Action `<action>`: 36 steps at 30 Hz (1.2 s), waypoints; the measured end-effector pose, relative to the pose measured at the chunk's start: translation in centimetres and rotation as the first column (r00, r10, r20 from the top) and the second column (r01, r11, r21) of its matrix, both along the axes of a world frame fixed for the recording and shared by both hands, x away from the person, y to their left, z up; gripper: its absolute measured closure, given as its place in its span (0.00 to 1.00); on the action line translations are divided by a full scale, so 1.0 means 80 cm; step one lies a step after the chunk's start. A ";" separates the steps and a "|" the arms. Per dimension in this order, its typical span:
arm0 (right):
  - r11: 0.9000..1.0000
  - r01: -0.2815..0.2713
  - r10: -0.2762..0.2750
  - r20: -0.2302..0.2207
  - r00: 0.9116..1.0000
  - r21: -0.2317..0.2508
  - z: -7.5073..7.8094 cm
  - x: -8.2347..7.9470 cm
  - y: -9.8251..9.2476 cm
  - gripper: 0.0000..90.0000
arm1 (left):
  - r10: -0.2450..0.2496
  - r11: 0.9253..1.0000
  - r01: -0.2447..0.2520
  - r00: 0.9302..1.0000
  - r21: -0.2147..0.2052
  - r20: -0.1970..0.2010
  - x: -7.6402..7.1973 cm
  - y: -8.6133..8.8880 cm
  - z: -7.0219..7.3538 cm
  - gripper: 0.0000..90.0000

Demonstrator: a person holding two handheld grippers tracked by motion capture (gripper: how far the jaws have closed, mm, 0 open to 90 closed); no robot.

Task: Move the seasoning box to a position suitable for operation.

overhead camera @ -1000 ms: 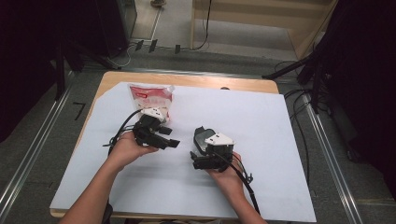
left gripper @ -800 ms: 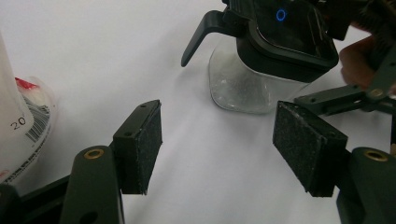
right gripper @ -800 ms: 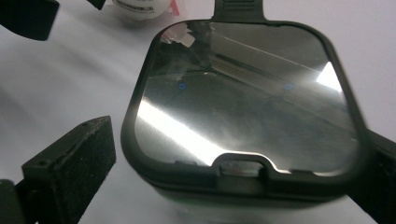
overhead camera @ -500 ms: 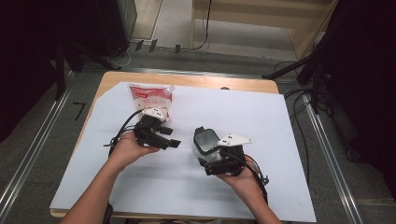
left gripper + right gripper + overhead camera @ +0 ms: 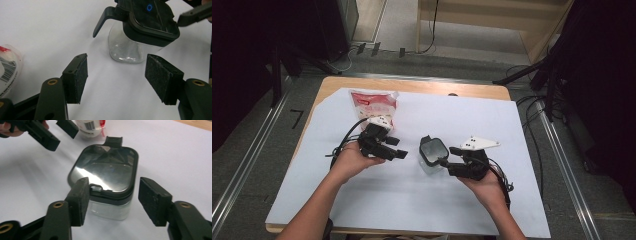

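A clear container with a black hinged lid stands upright on the white sheet. My right gripper points at it from the right. In the right gripper view its jaws straddle the container's near end. They have just been closing. The left pad sits at the lid's edge and the right pad stands apart, so nothing is gripped. My left gripper rests open to the container's left, with nothing between its jaws, and the container stands beyond them.
A red and white pouch lies at the back left of the sheet, just behind the left hand. The wooden table edge shows past the sheet. Cables trail from both grippers. Dark stands and floor rails flank the table.
The right hand has drawn back to the right and risen slightly, uncovering the container's lid. Its jaws stand narrower than before. The left hand and the pouch have not moved.
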State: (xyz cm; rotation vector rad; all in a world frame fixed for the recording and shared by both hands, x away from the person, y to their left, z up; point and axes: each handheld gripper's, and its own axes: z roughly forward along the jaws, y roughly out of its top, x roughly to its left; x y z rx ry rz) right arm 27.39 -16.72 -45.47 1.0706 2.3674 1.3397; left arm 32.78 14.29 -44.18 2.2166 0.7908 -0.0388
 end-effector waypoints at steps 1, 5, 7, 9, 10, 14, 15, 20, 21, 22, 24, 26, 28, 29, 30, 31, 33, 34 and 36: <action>1.000 0.004 -0.004 -0.001 1.000 -0.001 -0.001 0.001 -0.001 0.50 | 0.003 1.000 -0.003 1.000 0.002 -0.006 0.000 0.000 0.000 0.41; 0.999 -0.003 0.004 -0.024 1.000 0.039 -0.003 0.009 -0.009 0.54 | 0.004 1.000 -0.004 1.000 0.014 0.005 0.000 0.000 -0.001 0.43; 0.999 -0.009 0.010 -0.032 0.999 0.044 -0.003 0.009 -0.011 0.56 | -0.002 1.000 0.002 1.000 0.027 0.008 0.000 -0.001 -0.003 0.44; 0.999 -0.017 0.018 -0.027 0.999 0.042 -0.002 0.008 -0.011 0.59 | -0.001 1.000 0.001 1.000 0.019 0.010 0.001 -0.003 -0.005 0.47; 0.999 -0.019 0.020 -0.028 0.999 0.043 -0.001 0.007 -0.011 0.60 | -0.004 1.000 0.004 1.000 0.019 0.007 0.000 -0.005 -0.005 0.47; 0.998 -0.010 0.012 -0.024 1.000 0.062 0.005 0.009 -0.022 0.74 | -0.021 1.000 0.021 0.999 0.003 0.026 -0.004 -0.014 -0.005 0.63; 0.998 -0.010 0.012 -0.024 1.000 0.062 0.005 0.009 -0.022 0.74 | -0.021 1.000 0.021 0.999 0.003 0.026 -0.004 -0.014 -0.005 0.68; 0.997 0.039 -0.037 -0.046 0.998 0.062 0.004 0.014 -0.038 0.98 | -0.053 0.998 0.053 0.998 -0.035 0.017 -0.007 -0.025 -0.005 0.86; 0.997 0.044 -0.041 -0.041 0.998 0.058 0.002 0.015 -0.039 1.00 | -0.063 0.997 0.062 0.998 -0.037 -0.011 -0.007 -0.028 -0.006 0.92; 0.997 0.053 -0.050 -0.061 0.997 0.062 -0.003 0.020 -0.040 1.00 | -0.067 0.997 0.066 0.997 -0.032 -0.023 -0.007 -0.031 -0.008 1.00; 0.997 0.053 -0.048 -0.071 0.996 0.057 -0.005 0.022 -0.040 1.00 | -0.078 0.997 0.077 0.996 -0.027 -0.044 -0.007 -0.036 -0.011 1.00; 0.998 0.055 -0.051 -0.092 0.994 0.042 -0.014 0.026 -0.035 1.00 | -0.088 0.996 0.088 0.994 -0.008 -0.058 -0.006 -0.044 -0.015 1.00; 0.998 0.055 -0.051 -0.096 0.994 0.035 -0.016 0.027 -0.033 1.00 | -0.090 0.996 0.090 0.994 -0.007 -0.055 -0.007 -0.046 -0.017 1.00; 0.998 0.049 -0.045 -0.097 0.994 0.035 -0.019 0.028 -0.031 1.00 | -0.096 0.995 0.095 0.994 -0.016 -0.061 -0.007 -0.047 -0.018 1.00; 0.999 0.043 -0.040 -0.100 0.994 0.029 -0.021 0.030 -0.029 1.00 | -0.086 0.996 0.085 0.995 -0.012 -0.053 -0.008 -0.049 -0.020 1.00; 0.999 0.043 -0.041 -0.101 0.994 0.021 -0.023 0.033 -0.027 1.00 | -0.088 0.996 0.088 0.994 -0.006 -0.057 -0.009 -0.050 -0.021 1.00; 0.999 0.038 -0.036 -0.100 0.994 0.019 -0.027 0.038 -0.025 1.00 | -0.087 0.996 0.087 0.995 -0.002 -0.058 -0.009 -0.052 -0.023 1.00; 0.999 0.028 -0.025 -0.110 0.994 0.027 -0.030 0.042 -0.024 1.00 | -0.079 0.997 0.080 0.995 0.009 -0.055 -0.009 -0.053 -0.024 1.00; 0.999 0.029 -0.025 -0.115 0.993 0.028 -0.031 0.043 -0.023 1.00 | -0.070 0.998 0.070 0.996 -0.002 -0.056 -0.009 -0.055 -0.024 1.00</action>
